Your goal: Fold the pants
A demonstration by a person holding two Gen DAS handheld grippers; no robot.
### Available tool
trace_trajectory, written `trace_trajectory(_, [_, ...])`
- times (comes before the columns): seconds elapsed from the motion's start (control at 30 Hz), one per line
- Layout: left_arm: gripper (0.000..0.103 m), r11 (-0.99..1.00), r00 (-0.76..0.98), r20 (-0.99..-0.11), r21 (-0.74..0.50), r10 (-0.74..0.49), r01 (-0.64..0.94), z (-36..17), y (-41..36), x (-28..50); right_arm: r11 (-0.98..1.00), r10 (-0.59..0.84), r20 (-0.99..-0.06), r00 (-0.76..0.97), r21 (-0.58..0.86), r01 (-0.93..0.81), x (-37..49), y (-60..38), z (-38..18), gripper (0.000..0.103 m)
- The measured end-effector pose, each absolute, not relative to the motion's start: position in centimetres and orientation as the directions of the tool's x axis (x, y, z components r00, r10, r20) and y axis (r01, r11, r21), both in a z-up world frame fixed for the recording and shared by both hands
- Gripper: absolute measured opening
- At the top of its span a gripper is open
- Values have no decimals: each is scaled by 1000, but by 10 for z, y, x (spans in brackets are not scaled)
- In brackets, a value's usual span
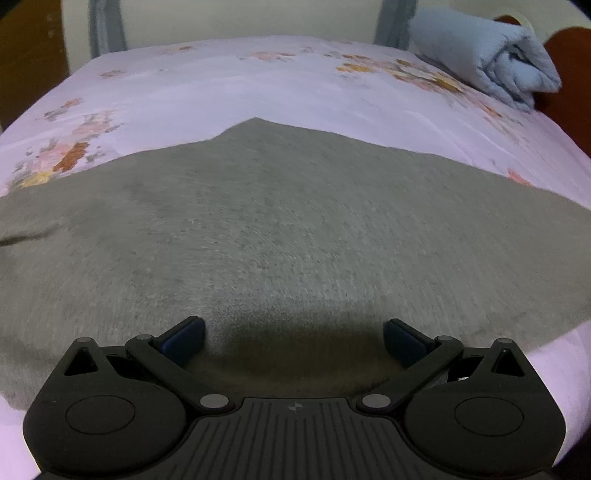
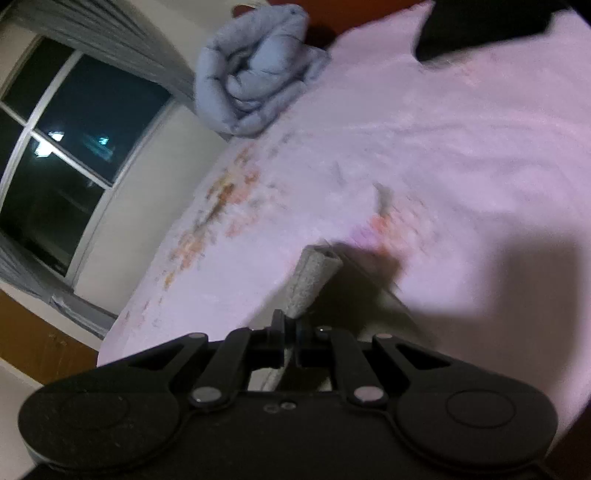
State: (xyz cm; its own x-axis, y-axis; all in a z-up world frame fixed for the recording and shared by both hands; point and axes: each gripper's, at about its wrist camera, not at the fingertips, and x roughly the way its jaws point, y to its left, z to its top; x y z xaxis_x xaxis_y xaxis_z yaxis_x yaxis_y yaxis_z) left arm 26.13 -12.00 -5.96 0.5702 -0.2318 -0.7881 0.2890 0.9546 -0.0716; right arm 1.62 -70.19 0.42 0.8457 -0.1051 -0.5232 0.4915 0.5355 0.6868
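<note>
The grey pants [image 1: 280, 229] lie spread flat on the pink floral bedsheet [image 1: 221, 85] and fill the middle of the left wrist view. My left gripper [image 1: 294, 338] is open, low over the near part of the pants, with nothing between its fingers. My right gripper [image 2: 290, 323] is shut on a folded edge of the pants [image 2: 314, 277] and holds it lifted above the bedsheet [image 2: 424, 147]. The rest of the pants is hidden in the right wrist view.
A rolled light-blue blanket [image 1: 484, 55] lies at the bed's far right corner, also in the right wrist view [image 2: 255, 74]. A dark window [image 2: 66, 147] with grey curtains is beyond the bed. A dark object [image 2: 480, 26] lies at the sheet's far edge.
</note>
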Motion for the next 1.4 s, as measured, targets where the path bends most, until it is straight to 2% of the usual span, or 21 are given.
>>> trace_trajectory(0.3, [103, 940, 543, -798, -82, -261, 332, -57, -115, 264, 478, -112, -501, 858, 730, 489, -1, -700, -15, 0])
trace_trajectory(0.47, [103, 931, 526, -804, -91, -278, 354, -54, -112, 266, 431, -68, -570, 819, 724, 539, 10, -720, -49, 0])
trace_trajectory(0.6, [103, 930, 541, -789, -103, -293, 354, -53, -107, 260, 472, -117, -531, 839, 714, 517, -11, -701, -27, 13])
trace_trajectory(0.77, [102, 971, 658, -728, -45, -194, 236, -49, -97, 245, 407, 40, -460, 887, 818, 406, -11, -660, -33, 13])
trace_trajectory(0.9, [102, 991, 712, -689, -75, -135, 115, -46, -65, 228, 378, 133, -431, 892, 855, 356, 16, -617, -42, 13])
trace_trajectory(0.97, [102, 992, 715, -687, -77, -128, 103, -44, -53, 223, 363, 175, -413, 894, 871, 331, 30, -601, -45, 13])
trace_trajectory(1.07, [102, 994, 724, -680, -66, -113, 92, -39, -41, 214, 360, 235, -421, 876, 875, 323, 52, -575, -47, 13])
trace_trajectory(1.2, [102, 992, 738, -666, -119, -107, 37, -35, -19, 205, 321, 302, -417, 857, 891, 320, 65, -549, -53, 13])
trace_trajectory(1.4, [103, 991, 727, -679, -135, -102, 14, -45, 0, 203, 279, 329, -441, 835, 890, 360, 76, -536, -61, 14])
